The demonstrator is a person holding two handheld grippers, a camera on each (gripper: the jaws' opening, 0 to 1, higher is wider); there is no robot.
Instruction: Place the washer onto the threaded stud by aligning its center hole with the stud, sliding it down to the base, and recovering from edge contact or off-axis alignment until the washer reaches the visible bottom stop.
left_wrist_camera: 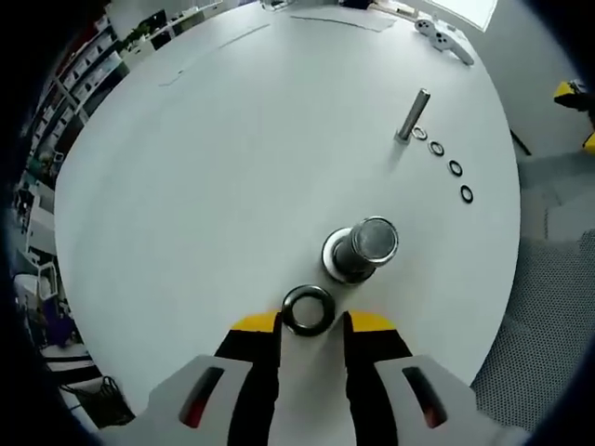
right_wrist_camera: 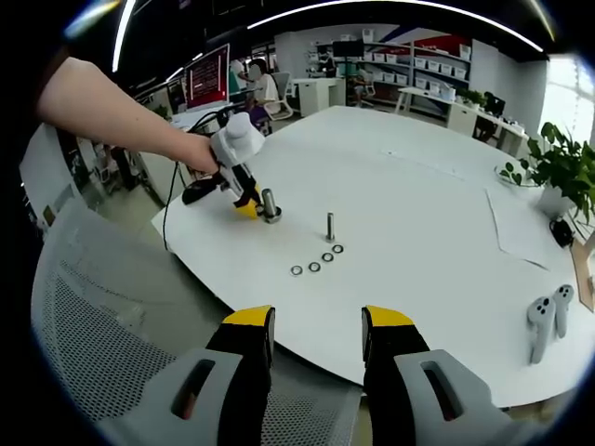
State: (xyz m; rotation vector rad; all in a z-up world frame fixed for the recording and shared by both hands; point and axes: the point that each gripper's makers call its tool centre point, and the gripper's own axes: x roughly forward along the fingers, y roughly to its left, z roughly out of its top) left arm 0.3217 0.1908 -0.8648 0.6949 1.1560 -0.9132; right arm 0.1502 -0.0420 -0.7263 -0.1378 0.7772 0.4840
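Gripping the dark metal ring washer (left_wrist_camera: 308, 309), left gripper (left_wrist_camera: 311, 327) should centre its hole over the thick steel stud (left_wrist_camera: 366, 247); right gripper (right_wrist_camera: 316, 327) gapes, idle.

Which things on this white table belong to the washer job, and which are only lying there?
For the job: left gripper, large washer between its tips, thick stud.

Lying about: thin stud, four small washers, white controllers, papers, potted plant.
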